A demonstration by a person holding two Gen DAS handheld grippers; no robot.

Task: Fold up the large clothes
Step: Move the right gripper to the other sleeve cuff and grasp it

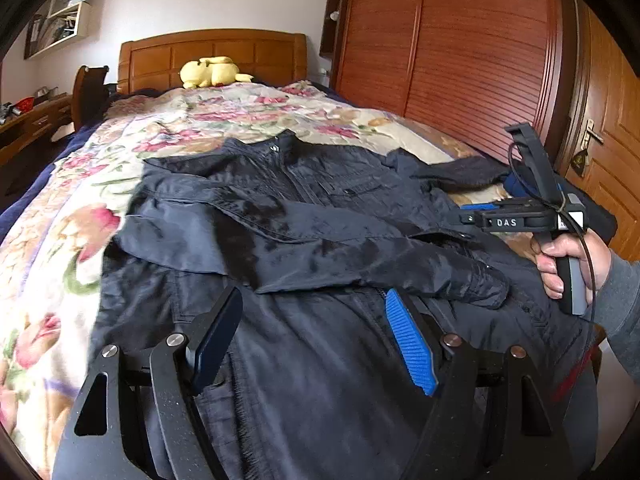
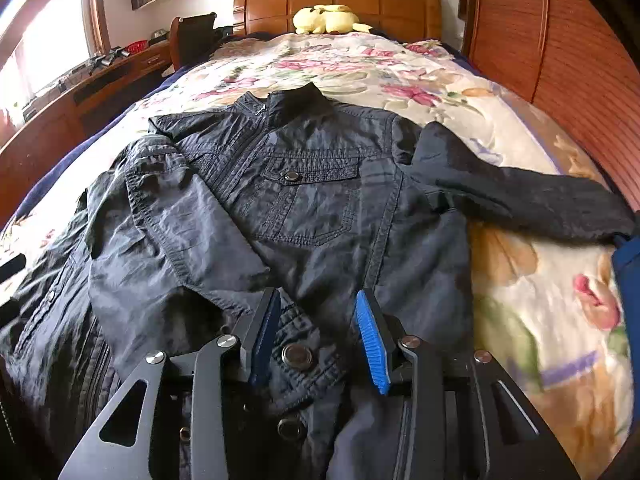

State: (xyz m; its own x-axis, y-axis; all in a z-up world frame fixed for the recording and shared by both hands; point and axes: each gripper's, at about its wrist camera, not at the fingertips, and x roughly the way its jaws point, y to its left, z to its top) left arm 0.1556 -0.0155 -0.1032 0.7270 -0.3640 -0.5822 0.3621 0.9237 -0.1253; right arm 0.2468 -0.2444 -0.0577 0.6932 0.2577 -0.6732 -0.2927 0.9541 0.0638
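A dark navy jacket (image 1: 304,200) lies front up on the floral bedspread (image 1: 60,240), collar toward the headboard. One sleeve is folded across the chest, its cuff (image 2: 296,344) lying between my right gripper's (image 2: 318,308) open fingers. The other sleeve (image 2: 520,196) stretches out to the right. My left gripper (image 1: 314,308) is open and empty above the jacket's lower front. The right gripper (image 1: 520,216) also shows in the left wrist view, held by a hand at the jacket's right edge.
A yellow plush toy (image 2: 326,20) sits by the wooden headboard (image 2: 340,0). A wooden wardrobe (image 1: 460,48) stands to the right of the bed, a desk (image 2: 80,92) and a chair (image 2: 192,36) to the left. A blue object (image 2: 628,280) is at the right edge.
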